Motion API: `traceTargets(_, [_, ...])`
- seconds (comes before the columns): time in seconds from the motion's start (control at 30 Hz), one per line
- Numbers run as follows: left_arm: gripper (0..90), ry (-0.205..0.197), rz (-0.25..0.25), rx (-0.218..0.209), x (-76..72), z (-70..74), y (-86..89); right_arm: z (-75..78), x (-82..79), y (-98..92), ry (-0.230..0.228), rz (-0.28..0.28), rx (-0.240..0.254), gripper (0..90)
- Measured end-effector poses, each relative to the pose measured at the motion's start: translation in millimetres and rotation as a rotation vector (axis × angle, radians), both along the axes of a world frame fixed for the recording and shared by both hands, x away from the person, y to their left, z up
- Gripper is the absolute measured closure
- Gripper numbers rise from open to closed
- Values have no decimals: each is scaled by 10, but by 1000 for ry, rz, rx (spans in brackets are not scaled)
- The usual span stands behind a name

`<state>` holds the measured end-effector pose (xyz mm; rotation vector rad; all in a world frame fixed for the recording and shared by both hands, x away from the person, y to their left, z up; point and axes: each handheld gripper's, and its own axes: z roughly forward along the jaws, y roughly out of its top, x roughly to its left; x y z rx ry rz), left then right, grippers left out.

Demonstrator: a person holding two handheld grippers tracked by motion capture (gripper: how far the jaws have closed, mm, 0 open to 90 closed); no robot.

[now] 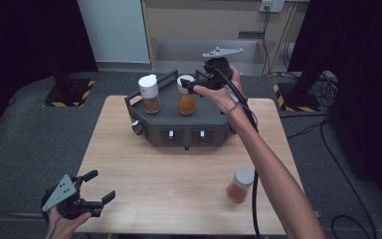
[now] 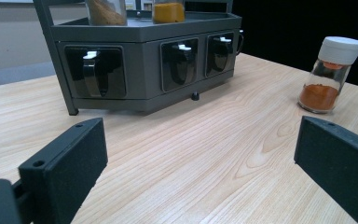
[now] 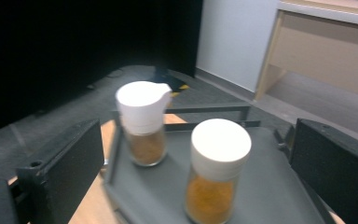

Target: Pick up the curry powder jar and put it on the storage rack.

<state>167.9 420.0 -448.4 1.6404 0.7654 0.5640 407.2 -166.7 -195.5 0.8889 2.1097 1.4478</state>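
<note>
Left tool [image 1: 98,188] open at table's near edge, right tool [image 1: 193,85] open, just beside yellow-spice jar [image 1: 186,96]

Light wooden table [image 1: 169,184], grey carpeted floor [image 1: 25,144], yellow-black striped stand bases [image 1: 69,92], beige cabinet [image 1: 204,25], wall socket [image 1: 271,5]

No text, label, brand, number or sign can be read anywhere: the white-capped spice jars [image 1: 186,97] and the dark grey rack [image 1: 181,127] bear no legible writing, and the floor's yellow-and-black hazard stripes [image 1: 69,94] carry no words.
</note>
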Motion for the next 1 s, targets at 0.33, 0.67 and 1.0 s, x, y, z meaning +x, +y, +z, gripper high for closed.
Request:
traceTargets(0.33, [15, 3, -4, -9, 6, -4, -5, 72, -316, -369, -37, 90, 12, 17])
traceTargets(0.67, [15, 5, 1, -13, -2, -10, -3, -43, -577, -712, -69, 140, 66, 18])
traceTargets(1.0, [15, 8, 1, -9, -3, -8, -5, -214, -813, -1010, -90, 154, 94, 21])
